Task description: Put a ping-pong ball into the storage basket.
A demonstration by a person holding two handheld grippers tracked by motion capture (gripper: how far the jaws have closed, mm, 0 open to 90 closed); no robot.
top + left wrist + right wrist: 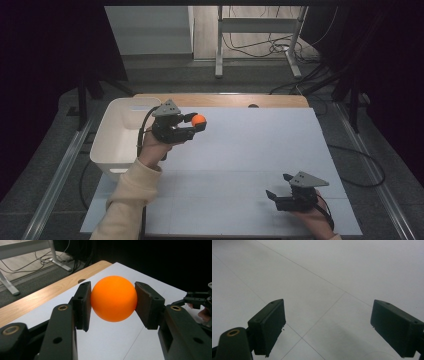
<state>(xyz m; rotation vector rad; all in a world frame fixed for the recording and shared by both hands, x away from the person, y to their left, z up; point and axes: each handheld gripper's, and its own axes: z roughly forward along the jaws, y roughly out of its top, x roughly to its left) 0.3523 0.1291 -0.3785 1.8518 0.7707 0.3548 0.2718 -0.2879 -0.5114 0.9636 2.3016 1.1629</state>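
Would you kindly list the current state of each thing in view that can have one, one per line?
Orange ball: clamped between the jaws, lifted off the table.
Left gripper: shut on the orange ball, beside the bin.
Right gripper: open, nothing between its jaws, low over the white table sheet.
White bin: upright at the table's left edge; nothing seen in the visible part of its inside.

A white-covered table [260, 150] with a wooden far edge [225, 100] is set on grey floor [200, 80]; at twelve o'clock a white metal frame [257, 25] and tangled cables [260, 47] are seen, flanked by darkness
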